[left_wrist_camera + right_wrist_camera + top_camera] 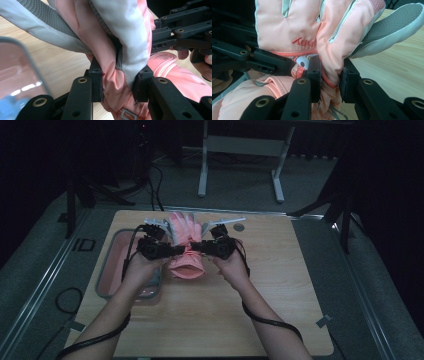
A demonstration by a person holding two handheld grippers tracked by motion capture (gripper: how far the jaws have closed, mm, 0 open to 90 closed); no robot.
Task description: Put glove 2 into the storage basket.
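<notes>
Both claws grasp one pink padded glove (186,245) at its narrow wrist section, from opposite sides. The left claw (176,250) comes in from the glove's left and the right claw (196,247) from its right, so the two sets of jaws meet almost tip to tip with the pinched fabric between them. In the left gripper view the left claw (117,82) is clenched on a bunched fold of pink and pale grey cloth, its black pads pressing in from either side; in the right gripper view the right claw (330,75) is clenched on a fold just below the embroidered lettering, with the glove's fingers (287,22) rising beyond its jaws. The glove's long axis runs away from the person: the fingers point ahead of both claws, towards the far edge of the worktop (280,285), and the cuff (187,270) hangs on the near side, towards the hands. The glove seems held just above the worktop rather than lying on it, though the cuff may be brushing the surface. A shallow pink tray (111,265) lies just to the left of the left claw, so that hand is the nearer one should the glove go there; the long axis would then need to travel sideways.
</notes>
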